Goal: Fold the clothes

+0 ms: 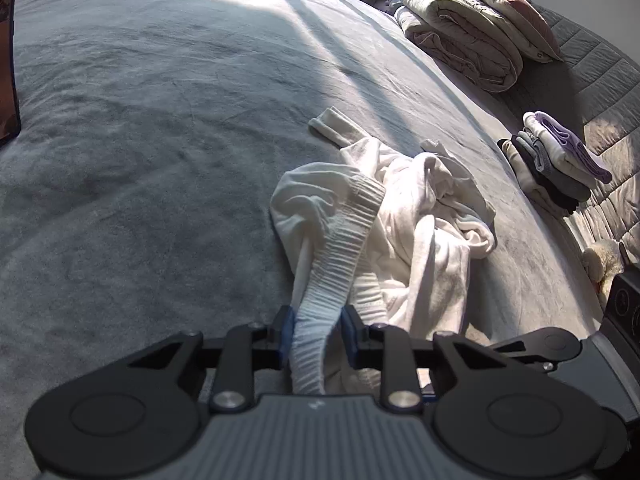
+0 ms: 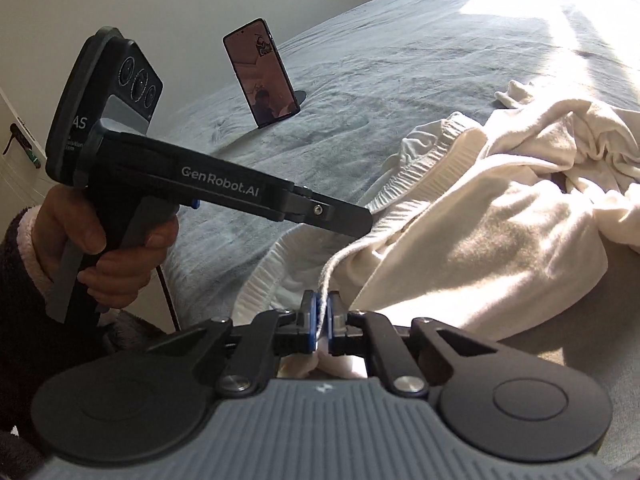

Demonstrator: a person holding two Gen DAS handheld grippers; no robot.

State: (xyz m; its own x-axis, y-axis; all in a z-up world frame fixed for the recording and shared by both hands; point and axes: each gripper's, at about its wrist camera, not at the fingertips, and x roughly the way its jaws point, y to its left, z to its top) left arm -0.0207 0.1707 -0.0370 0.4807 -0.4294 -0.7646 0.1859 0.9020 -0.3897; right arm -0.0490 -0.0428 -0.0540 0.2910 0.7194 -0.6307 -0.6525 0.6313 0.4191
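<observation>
Both grippers clamped: left gripper (image 1: 314,330) on the crumpled cream cotton trousers' (image 1: 400,220) ribbed waistband (image 1: 340,248), right gripper (image 2: 320,316) on their drawcord (image 2: 326,280); garment's bulk runs ahead and right of me.

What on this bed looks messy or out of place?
The white garment lies crumpled in a heap on the grey bed cover, one sleeve or leg trailing out, unlike the neat stack of folded clothes near the edge. A phone also stands propped upright on the cover.
</observation>
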